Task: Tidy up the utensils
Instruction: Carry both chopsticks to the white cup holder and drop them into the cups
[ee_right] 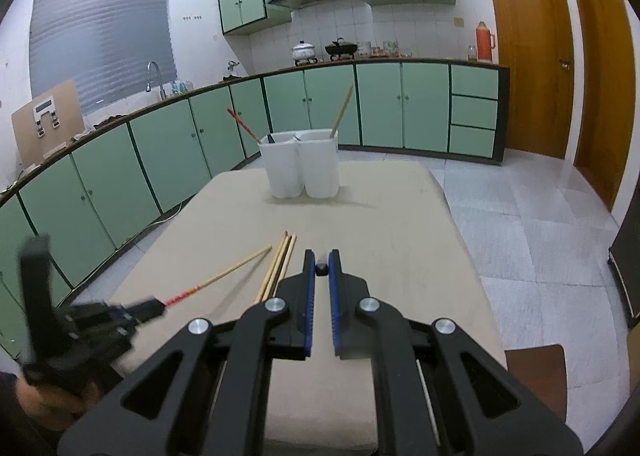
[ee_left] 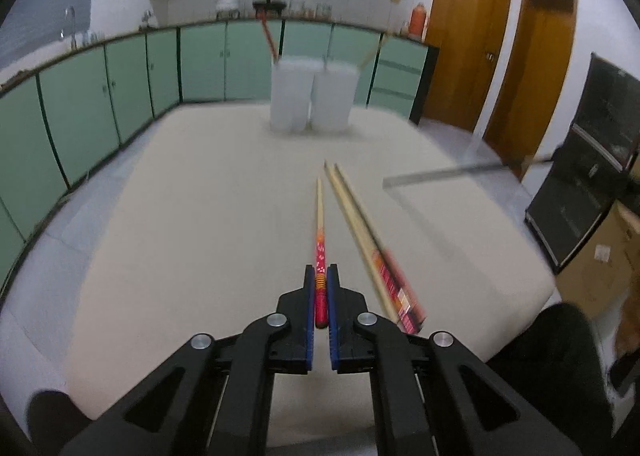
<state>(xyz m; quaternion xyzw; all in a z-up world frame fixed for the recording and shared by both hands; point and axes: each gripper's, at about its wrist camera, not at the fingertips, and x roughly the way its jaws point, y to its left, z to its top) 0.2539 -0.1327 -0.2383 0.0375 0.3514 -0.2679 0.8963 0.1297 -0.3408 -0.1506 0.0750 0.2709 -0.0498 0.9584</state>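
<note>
Left tool (ee_left: 321, 288) clamps a red-handled chopstick (ee_left: 320, 232); right tool (ee_right: 321, 270) pinches a dark, end-on object (ee_right: 321, 269).

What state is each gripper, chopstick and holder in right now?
Left gripper: shut on red-handled chopstick, lifted off the table.
Right gripper: shut on a small dark object; what it is cannot be told.
Loose chopsticks: lying flat on the table.
White holder: upright, one chopstick leaning in each compartment.
</note>
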